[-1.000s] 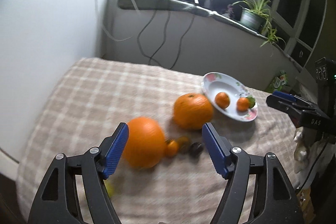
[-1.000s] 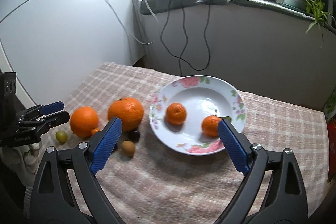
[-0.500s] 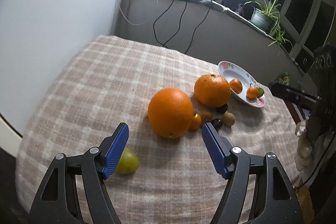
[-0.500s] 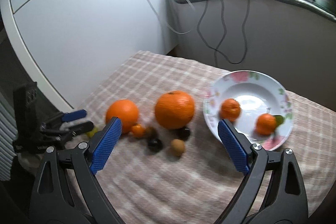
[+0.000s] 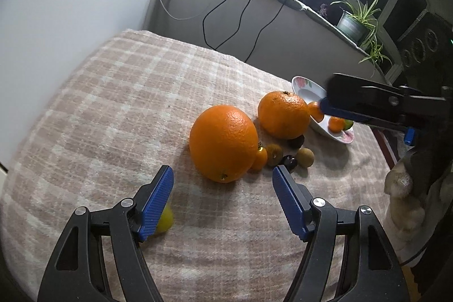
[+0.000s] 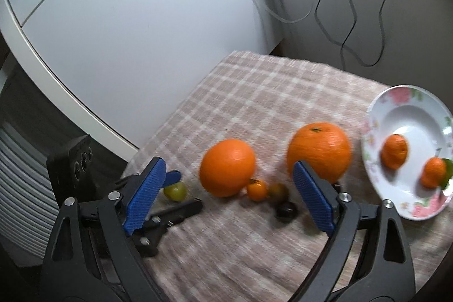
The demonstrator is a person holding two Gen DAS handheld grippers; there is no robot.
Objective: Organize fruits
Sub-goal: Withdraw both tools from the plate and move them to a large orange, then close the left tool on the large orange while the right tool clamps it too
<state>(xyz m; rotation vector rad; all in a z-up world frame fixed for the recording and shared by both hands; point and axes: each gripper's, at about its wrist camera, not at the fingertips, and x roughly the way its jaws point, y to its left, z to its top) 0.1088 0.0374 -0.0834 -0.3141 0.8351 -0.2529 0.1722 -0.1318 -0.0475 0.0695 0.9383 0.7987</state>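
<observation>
Both claws, left claw (image 5: 222,190) and right claw (image 6: 228,196), stand spread and empty; the right has just narrowed slightly. Two tangerines (image 6: 395,151) lie on the plate (image 6: 376,115); two oranges (image 5: 223,143) and small fruits (image 5: 304,157) remain on the desk (image 5: 113,109).

Two big oranges (image 5: 223,143) and small fruits lie beside a floral plate (image 6: 376,115) holding two mandarins (image 6: 394,151).

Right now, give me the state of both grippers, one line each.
Left gripper: open, holding nothing; a small green fruit sits at its fingers.
Right gripper: open, holding nothing; jaws have just been closing slightly.
</observation>
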